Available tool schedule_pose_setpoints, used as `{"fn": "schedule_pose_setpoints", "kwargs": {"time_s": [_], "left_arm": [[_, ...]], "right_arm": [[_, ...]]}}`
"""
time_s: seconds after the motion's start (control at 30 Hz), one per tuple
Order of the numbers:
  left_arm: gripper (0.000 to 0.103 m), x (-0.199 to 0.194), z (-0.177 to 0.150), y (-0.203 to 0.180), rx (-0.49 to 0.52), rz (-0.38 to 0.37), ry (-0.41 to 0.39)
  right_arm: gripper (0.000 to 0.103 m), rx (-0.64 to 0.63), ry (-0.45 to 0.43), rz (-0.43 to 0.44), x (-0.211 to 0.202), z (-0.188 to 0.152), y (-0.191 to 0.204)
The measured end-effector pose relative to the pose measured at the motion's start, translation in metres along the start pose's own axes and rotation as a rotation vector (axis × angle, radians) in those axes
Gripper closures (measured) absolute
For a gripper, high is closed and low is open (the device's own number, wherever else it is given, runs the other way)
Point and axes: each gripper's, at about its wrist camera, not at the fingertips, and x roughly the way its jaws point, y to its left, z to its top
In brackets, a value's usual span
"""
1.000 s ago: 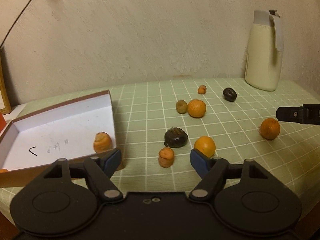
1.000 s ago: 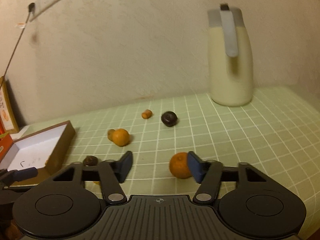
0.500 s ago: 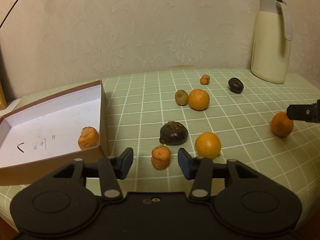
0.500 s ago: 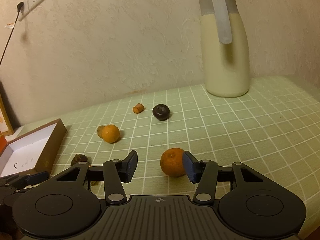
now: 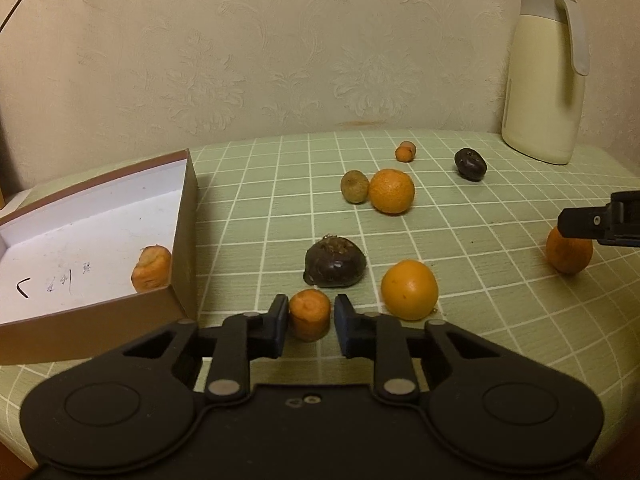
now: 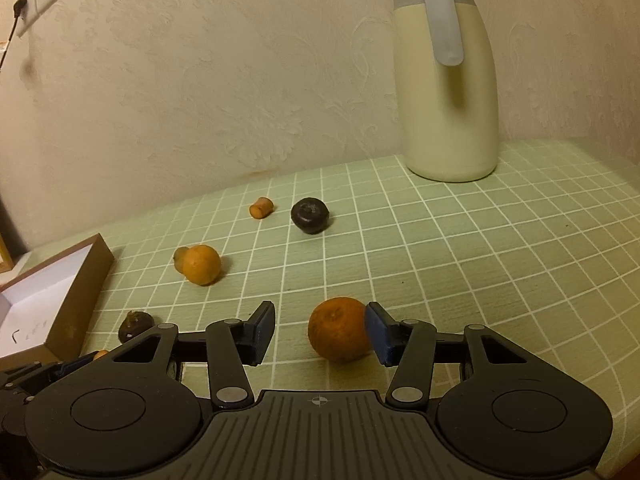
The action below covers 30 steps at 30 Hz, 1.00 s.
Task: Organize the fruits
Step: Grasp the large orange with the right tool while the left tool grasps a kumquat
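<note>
Left wrist view: the left gripper (image 5: 311,322) has just been drawing its jaws in, and they now sit on either side of a small orange stub (image 5: 309,316) standing on the green checked surface (image 5: 280,208), the pads pressing against its sides. Just past it lies a dark, rough-skinned fruit (image 5: 335,261), and to that one's right, close by, a smooth orange (image 5: 409,289). Further back a second orange (image 5: 391,191) touches a small brownish-green fruit (image 5: 354,186); beyond them lie a tiny orange piece (image 5: 405,151) and another dark fruit (image 5: 470,164), apart from each other. An open cardboard box (image 5: 188,216) with a white inside sits at the left, holding one orange lump (image 5: 151,267) against its near right corner. A cream thermos jug (image 5: 542,80) stands by the wall at the far right.

From the right wrist view, the right gripper (image 6: 320,334) has its jaws standing apart around a mandarin (image 6: 339,328) resting on the surface. The right-hand pad meets the fruit's side, while a clear gap separates the left-hand pad from it, so it is not yet clamped. The same mandarin appears at the right edge of the left view, partly behind the right gripper's tip.
</note>
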Motion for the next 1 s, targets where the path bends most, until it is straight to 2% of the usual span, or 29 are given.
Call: {"fn": "schedule_pose_setpoints", "kwargs": {"time_s": [0.63,0.67,0.7,0.73,1.0], "left_arm": [[0.09,0.001,-0.001,0.0,0.003,-0.002,-0.008],[0.09,0.001,-0.001,0.0,0.003,-0.001,-0.009],[0.09,0.001,-0.001,0.0,0.0,-0.002,-0.008],[0.09,0.001,-0.001,0.001,-0.004,-0.003,-0.007],[0.09,0.001,0.0,0.0,-0.001,-0.001,-0.007]], "right_arm": [[0.052,0.034,0.037,-0.044,0.026,-0.003,-0.009],[0.052,0.038,0.039,-0.042,0.026,-0.003,-0.009],[0.059,0.041,0.038,-0.042,0.026,-0.004,-0.01],[0.06,0.039,0.036,-0.046,0.026,-0.004,-0.01],[0.06,0.04,0.041,-0.04,0.025,-0.004,-0.01]]}}
